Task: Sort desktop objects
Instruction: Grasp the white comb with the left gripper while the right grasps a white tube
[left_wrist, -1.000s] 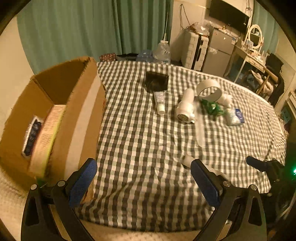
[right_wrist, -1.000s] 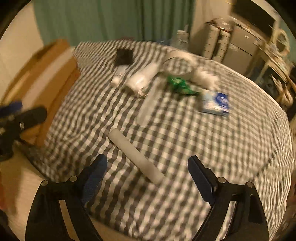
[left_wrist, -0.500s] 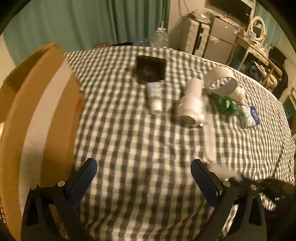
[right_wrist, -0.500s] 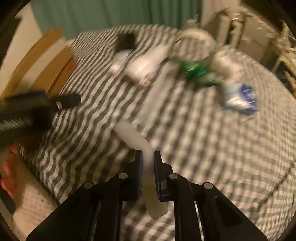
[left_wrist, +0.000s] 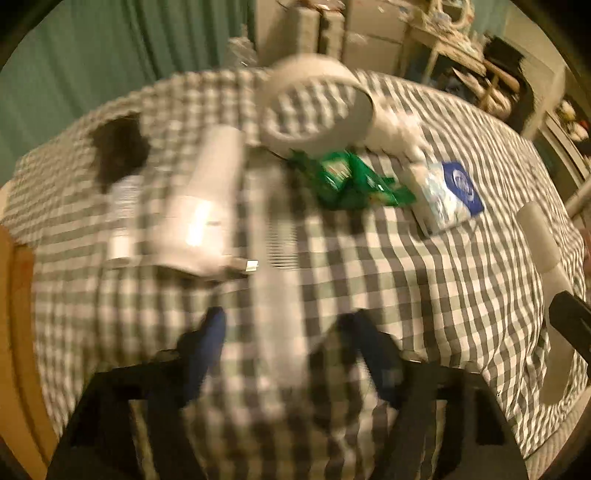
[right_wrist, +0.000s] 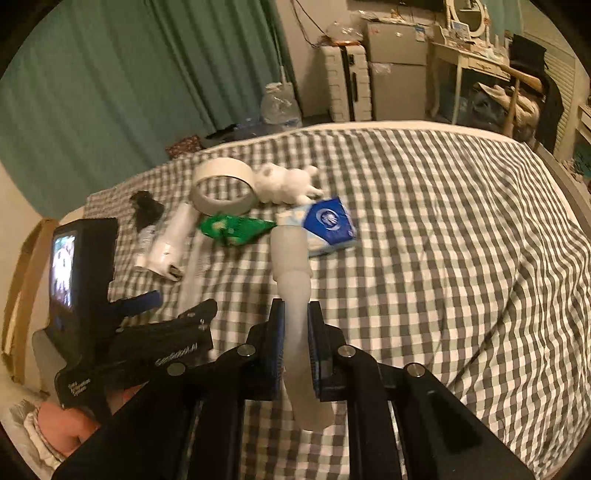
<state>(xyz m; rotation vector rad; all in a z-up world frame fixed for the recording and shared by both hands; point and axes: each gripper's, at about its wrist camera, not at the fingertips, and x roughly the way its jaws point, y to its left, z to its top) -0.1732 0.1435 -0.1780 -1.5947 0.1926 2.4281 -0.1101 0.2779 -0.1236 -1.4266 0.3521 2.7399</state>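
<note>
Desktop objects are lying grouped at upper left of the right wrist frame on the grey-and-white checked cloth (right_wrist: 424, 229); the right gripper (right_wrist: 295, 332) is clamping a frosted white plastic tube (right_wrist: 291, 266), now lifted where a second ago it lay between wide jaws. The left gripper (left_wrist: 284, 339), jaws closing, is straddling a clear plastic comb (left_wrist: 273, 266) without visible pad contact. Next move, by judgement: carrying the tube to the brown cardboard box (right_wrist: 22, 266) at left edge.

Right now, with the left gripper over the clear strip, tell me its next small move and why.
Probably finish closing on the clear strip. The left gripper straddles it, its jaws closing but, as far as the blur shows, not yet touching it. The right gripper already holds the white tube clear of the cloth, so it needs nothing.
</note>
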